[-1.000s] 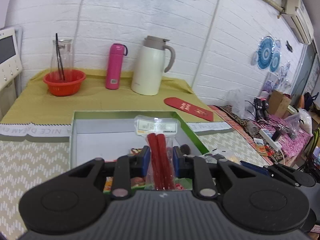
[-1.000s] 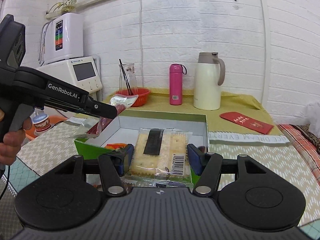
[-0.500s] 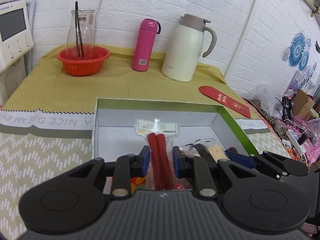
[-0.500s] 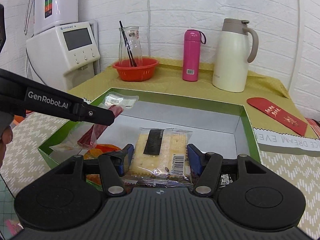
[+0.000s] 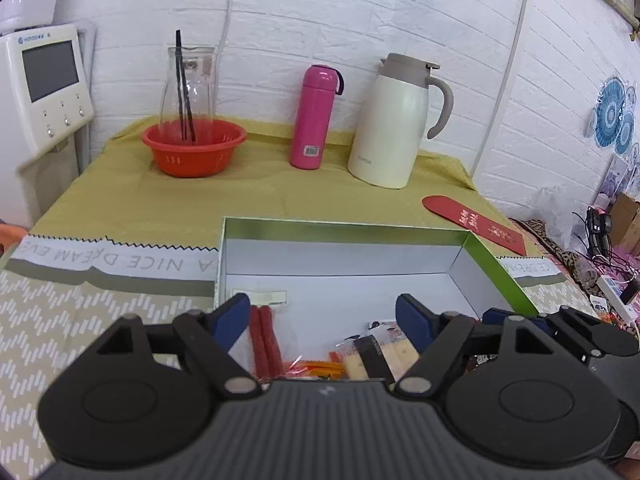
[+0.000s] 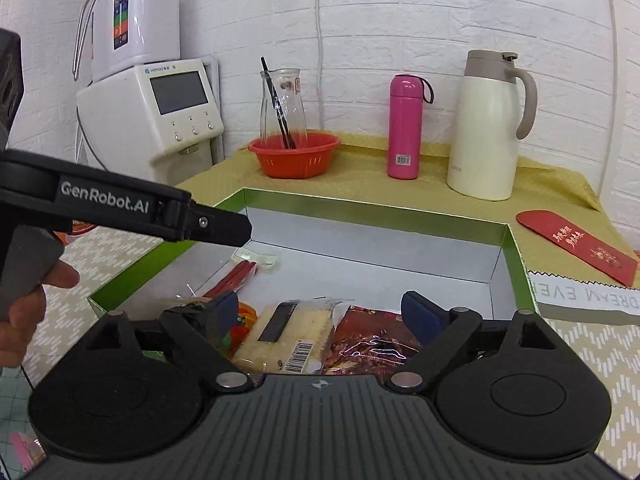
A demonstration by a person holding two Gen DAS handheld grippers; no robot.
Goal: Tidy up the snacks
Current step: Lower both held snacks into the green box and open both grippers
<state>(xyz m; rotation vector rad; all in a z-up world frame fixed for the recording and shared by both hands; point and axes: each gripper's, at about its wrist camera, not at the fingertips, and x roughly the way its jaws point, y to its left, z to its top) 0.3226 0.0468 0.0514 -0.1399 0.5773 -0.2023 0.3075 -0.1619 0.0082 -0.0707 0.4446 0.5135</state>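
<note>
**Both packets dropped in box, jaws opening clear**

Right gripper (image 6: 318, 312) jaws are opening; the clear-wrapped pale cracker packet (image 6: 286, 338) lies loose between them on the snack pile, long axis running away from the camera, pads off it. Left gripper (image 5: 322, 316) jaws are also opening; the clear sleeve of two red sticks (image 5: 264, 338) lies flat just inside its left finger, untouched, long axis pointing at the far wall. Both sit at the near end of the green-rimmed white cardboard box (image 6: 372, 210). Likely next: both grippers back out.
</note>
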